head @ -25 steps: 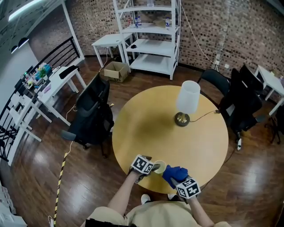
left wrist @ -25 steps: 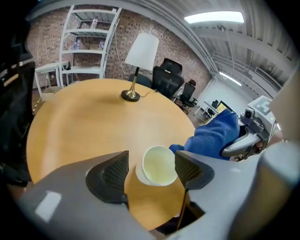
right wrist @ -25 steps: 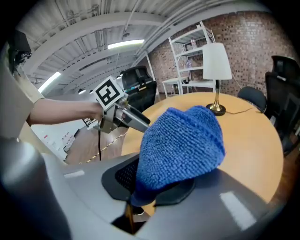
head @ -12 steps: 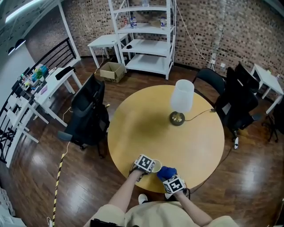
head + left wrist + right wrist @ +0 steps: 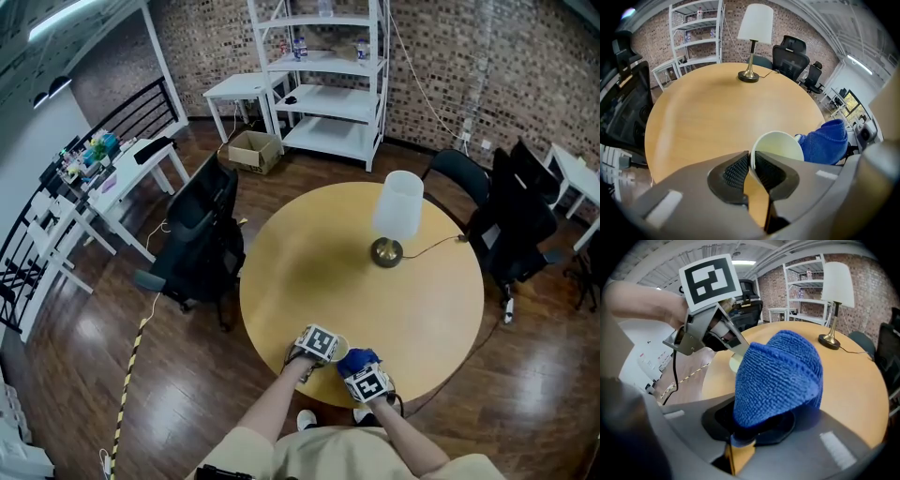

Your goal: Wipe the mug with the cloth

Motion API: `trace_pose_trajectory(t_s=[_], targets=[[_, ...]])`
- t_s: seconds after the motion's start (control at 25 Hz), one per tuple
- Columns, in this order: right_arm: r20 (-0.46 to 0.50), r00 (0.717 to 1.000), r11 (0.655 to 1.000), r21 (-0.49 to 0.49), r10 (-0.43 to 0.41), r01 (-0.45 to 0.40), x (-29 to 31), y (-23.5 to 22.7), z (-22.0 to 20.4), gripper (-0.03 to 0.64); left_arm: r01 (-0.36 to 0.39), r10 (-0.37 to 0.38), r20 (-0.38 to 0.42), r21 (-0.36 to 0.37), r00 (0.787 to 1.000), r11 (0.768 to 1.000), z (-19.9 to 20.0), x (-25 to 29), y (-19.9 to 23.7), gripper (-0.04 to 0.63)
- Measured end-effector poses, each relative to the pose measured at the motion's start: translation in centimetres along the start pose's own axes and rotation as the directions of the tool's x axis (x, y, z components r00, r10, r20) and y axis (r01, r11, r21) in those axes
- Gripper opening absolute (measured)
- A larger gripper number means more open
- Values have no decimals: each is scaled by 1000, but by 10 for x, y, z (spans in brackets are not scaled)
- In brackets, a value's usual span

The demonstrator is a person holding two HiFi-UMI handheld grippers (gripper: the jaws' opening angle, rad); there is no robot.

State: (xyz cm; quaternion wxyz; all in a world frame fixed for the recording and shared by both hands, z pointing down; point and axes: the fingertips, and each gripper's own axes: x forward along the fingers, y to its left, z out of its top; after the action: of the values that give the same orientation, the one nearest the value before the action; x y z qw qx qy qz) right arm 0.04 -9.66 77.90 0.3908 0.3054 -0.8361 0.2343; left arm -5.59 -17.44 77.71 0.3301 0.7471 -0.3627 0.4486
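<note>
A white mug [image 5: 777,144] is tilted over the near edge of the round wooden table [image 5: 717,108], its mouth facing the left gripper view. My left gripper [image 5: 751,165] is shut on the mug's rim, one pad inside and one outside. A folded blue cloth [image 5: 780,373] bulges out of my right gripper [image 5: 752,430], which is shut on it. The cloth [image 5: 828,142] sits right beside the mug, close to touching it. From the head view the left gripper [image 5: 317,345], mug [image 5: 338,346], cloth [image 5: 356,358] and right gripper [image 5: 367,381] are bunched together at the table's front edge.
A white-shaded lamp [image 5: 396,217] on a brass base stands at the table's far right, its cord running off the right edge. Black office chairs [image 5: 202,234] stand to the left and far right. White shelves [image 5: 328,84] line the brick wall.
Both grippers have come lower and closer to the table's front edge. The right gripper has brought the blue cloth in nearer to the mug.
</note>
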Motion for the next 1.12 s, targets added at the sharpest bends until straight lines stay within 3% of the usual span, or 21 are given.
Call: trace_pose_trajectory(t_s=[0.2, 0.4, 0.68, 0.8, 0.96, 1.12], targets=[[-54, 998, 994, -106, 31, -37, 1, 11, 4, 63, 25, -21, 24, -132, 999, 991, -1, -3, 8, 32], [-72, 996, 990, -132, 45, -54, 5, 26, -1, 63, 7, -8, -7, -203, 1000, 979, -7, -1, 7, 32], [-76, 997, 992, -121, 28, -37, 7, 29, -9, 63, -3, 12, 19, -390, 1000, 921, -20, -9, 3, 38], [-80, 997, 992, -122, 3, -13, 8, 25, -12, 63, -4, 22, 28, -508, 999, 861, -30, -12, 1, 41], [-79, 997, 995, -103, -4, -4, 7, 25, -13, 63, 33, 12, 63, -665, 998, 747, -40, -15, -2, 48], [-79, 997, 994, -109, 4, -13, 7, 28, -14, 63, 84, 4, 112, -775, 994, 627, -50, -16, -5, 55]])
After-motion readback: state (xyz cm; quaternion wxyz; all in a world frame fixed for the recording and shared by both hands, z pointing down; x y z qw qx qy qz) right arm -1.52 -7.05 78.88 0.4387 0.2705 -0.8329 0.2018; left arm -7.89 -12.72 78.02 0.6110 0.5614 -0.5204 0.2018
